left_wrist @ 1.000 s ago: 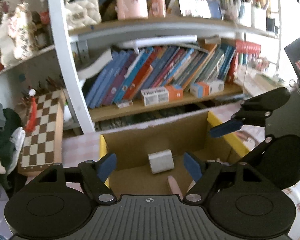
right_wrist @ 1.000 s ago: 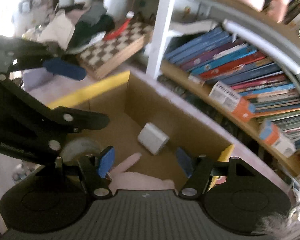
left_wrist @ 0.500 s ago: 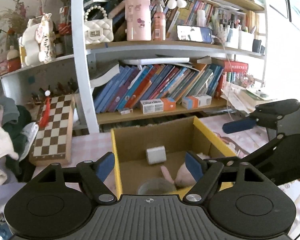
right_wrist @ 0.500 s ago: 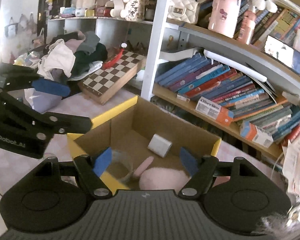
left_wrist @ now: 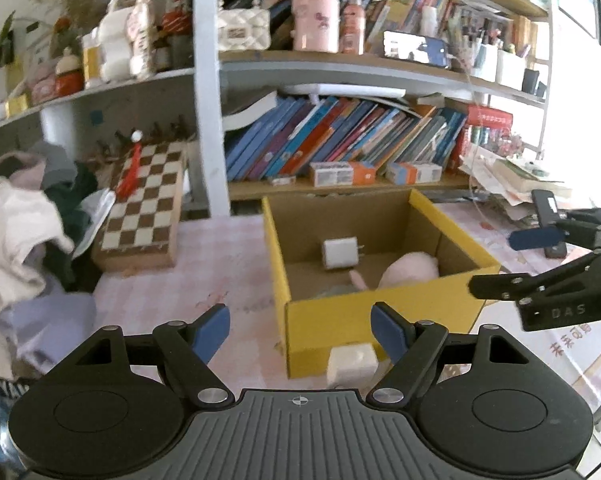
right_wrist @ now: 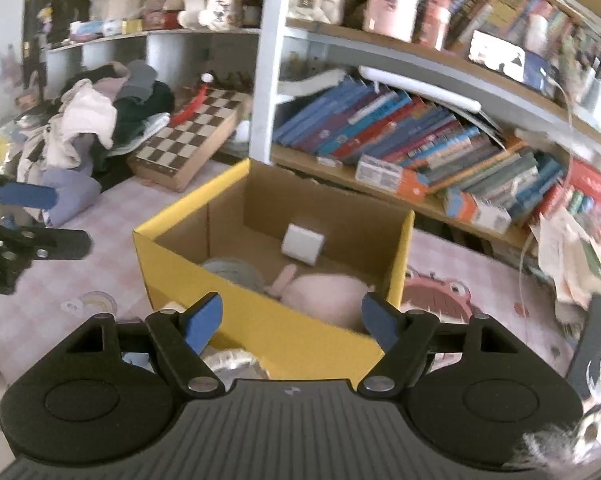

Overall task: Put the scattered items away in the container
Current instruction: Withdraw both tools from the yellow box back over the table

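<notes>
Yellow cardboard box (left_wrist: 380,312) stands open on the pink checked tablecloth (left_wrist: 204,276), before the bookshelf (left_wrist: 340,148). Its near wall hides much of the floor inside: the left wrist view shows only a grey sliver of the round item (right_wrist: 232,272), which the right wrist view shows more fully, though blurred, in the box's near-left corner. Beside it lies a pink plush toy (left_wrist: 410,268), partly cut off by the wall in both views, and a small white charger block (left_wrist: 340,252) sits toward the back.

Only the left wrist view shows a white block (left_wrist: 352,364) outside, touching the box's front wall. The right wrist view shows something pale and shiny (right_wrist: 228,360) below the box, too blurred to name.

Left gripper (left_wrist: 300,330) has its 2 blue-padded fingers wide apart, holding nothing; right gripper (right_wrist: 292,320) likewise, spread and empty, near the box's front edge.
</notes>
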`<state>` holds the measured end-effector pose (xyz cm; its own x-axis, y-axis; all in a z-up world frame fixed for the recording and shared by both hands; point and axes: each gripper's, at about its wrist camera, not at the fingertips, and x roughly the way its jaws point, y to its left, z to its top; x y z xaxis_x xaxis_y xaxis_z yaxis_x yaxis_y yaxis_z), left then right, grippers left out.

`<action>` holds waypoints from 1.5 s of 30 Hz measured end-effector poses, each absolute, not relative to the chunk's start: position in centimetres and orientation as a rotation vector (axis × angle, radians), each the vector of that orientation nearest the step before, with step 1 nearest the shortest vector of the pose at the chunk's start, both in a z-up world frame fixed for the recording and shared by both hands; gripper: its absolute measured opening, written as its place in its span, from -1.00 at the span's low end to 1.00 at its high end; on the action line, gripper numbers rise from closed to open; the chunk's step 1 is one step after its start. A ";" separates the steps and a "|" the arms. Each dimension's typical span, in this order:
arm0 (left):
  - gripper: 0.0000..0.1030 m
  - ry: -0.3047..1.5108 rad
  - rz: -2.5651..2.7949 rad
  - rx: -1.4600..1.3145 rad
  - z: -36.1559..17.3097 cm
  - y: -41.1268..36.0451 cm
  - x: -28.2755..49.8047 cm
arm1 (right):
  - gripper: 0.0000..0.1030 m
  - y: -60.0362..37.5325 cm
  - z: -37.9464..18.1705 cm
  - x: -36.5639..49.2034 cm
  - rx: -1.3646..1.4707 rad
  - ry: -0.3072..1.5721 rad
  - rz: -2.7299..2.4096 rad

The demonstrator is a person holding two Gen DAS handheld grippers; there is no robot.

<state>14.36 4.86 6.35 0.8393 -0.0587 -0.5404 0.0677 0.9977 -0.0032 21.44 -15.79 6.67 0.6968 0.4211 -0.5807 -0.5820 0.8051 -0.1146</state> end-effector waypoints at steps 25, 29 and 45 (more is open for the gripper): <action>0.54 0.693 -0.027 -0.053 1.1 6.2 9.3 | 0.61 -17.2 0.5 14.7 -0.284 0.706 0.408; 0.54 0.709 -0.005 -0.051 0.6 6.3 9.0 | 0.61 -17.3 -0.7 14.1 -0.282 0.734 0.395; 0.70 0.740 0.030 0.023 -1.5 3.3 8.2 | 0.75 -15.8 -2.4 12.5 -0.361 0.787 0.495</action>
<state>8.19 3.33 -1.45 0.7381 0.0350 -0.6738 -0.0189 0.9993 0.0312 12.50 -15.79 -2.44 0.6022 0.2863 -0.7453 -0.5475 0.8275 -0.1245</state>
